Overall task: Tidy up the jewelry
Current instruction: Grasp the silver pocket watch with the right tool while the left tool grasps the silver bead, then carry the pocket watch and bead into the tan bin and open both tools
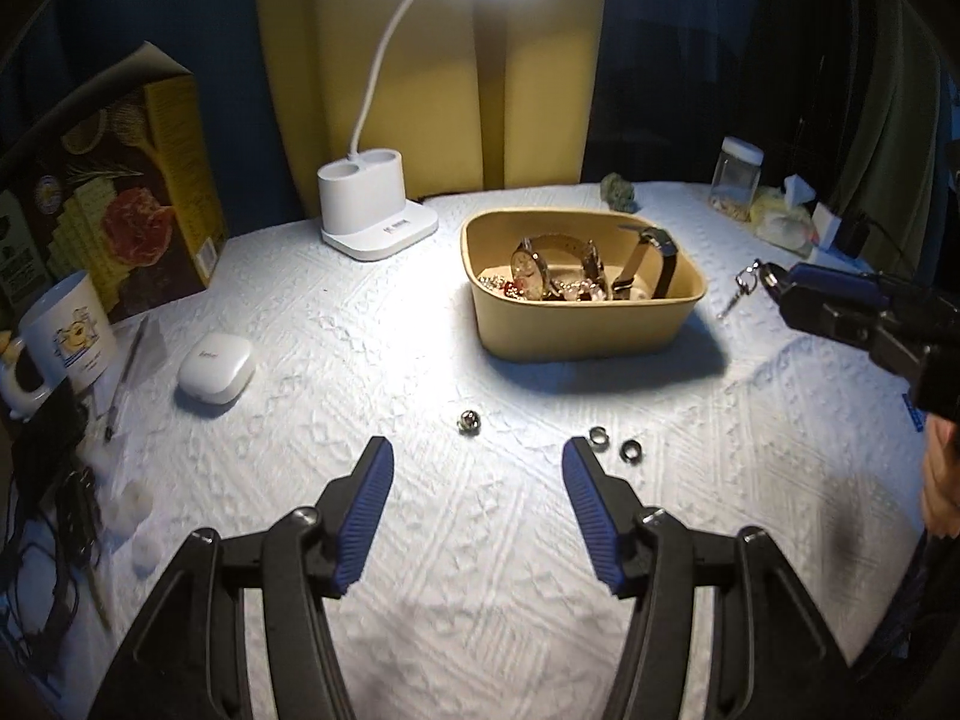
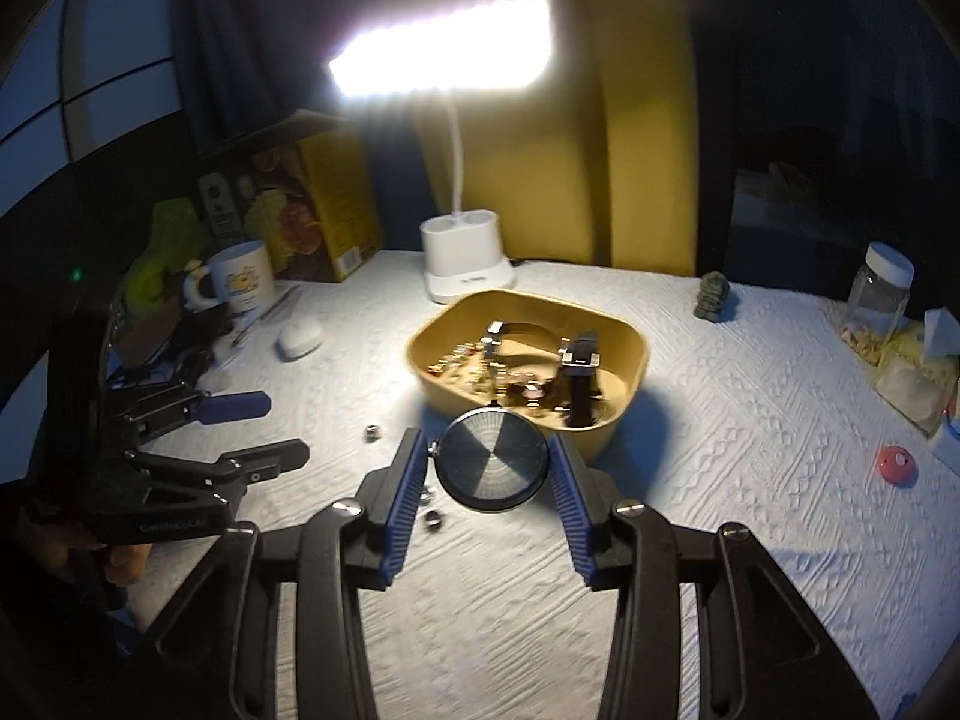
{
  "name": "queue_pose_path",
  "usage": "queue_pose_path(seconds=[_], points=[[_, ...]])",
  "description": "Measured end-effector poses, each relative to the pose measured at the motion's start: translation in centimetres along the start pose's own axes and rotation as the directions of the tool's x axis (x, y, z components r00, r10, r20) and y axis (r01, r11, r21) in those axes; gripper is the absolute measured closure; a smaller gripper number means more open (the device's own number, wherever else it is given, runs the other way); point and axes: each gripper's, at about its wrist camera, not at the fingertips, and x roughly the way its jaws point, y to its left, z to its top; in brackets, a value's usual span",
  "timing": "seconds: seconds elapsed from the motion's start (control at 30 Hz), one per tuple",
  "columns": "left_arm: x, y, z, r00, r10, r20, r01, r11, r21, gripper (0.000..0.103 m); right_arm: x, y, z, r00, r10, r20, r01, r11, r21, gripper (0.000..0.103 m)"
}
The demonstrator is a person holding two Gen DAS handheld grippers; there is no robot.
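Observation:
A tan tray point(image 1: 576, 324) point(image 2: 612, 444) holds watches and small jewelry. My left gripper point(image 1: 478, 456) is open and empty above the white cloth. A small silver earring point(image 1: 468, 421) lies just ahead of it, and two rings point(image 1: 598, 437) point(image 1: 630, 451) lie by its right finger. My right gripper point(image 2: 489, 459) is shut on a round metal watch case point(image 2: 493, 461), held above the cloth just before the tray. In the left wrist view the right gripper point(image 1: 771, 282) shows at the right edge with a dangling metal piece point(image 1: 744, 285). Rings point(image 2: 433, 519) lie below the case.
A white desk lamp base point(image 1: 375, 210) point(image 2: 465, 267) stands behind the tray. A mug point(image 1: 60, 342), a box point(image 1: 120, 192), a white case point(image 1: 215, 367) and cables are at the left. A jar point(image 1: 735, 177) point(image 2: 879, 294), tissues and a pink object point(image 2: 897, 463) are at the right.

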Motion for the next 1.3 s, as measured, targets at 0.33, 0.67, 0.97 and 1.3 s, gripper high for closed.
queue_pose_path(seconds=[0.33, 0.67, 0.97, 1.3], points=[[6.9, 0.9, 1.3, 0.99, -0.004, -0.144, 0.005, 1.0, 0.005, 0.076, 2.3, -4.6, -0.4, 1.0, -0.013, -0.026, 0.015, 0.997, 0.076, 0.063], [8.1, 0.5, 2.0, 0.99, 0.01, -0.139, -0.004, 0.999, 0.043, 0.091, 2.6, -7.2, -1.1, 0.998, -0.045, -0.039, 0.049, 0.992, 0.114, 0.063], [4.8, -1.2, 3.5, 0.999, -0.004, -0.04, 0.007, 0.997, 0.076, 0.091, 2.4, -7.5, -0.1, 0.998, -0.055, -0.029, 0.057, 0.994, 0.097, 0.063], [3.0, -4.3, 7.5, 0.993, -0.085, 0.08, 0.074, 0.988, 0.132, 0.091, 1.9, -7.5, 2.1, 0.998, -0.059, 0.016, 0.058, 0.995, 0.076, 0.063]])
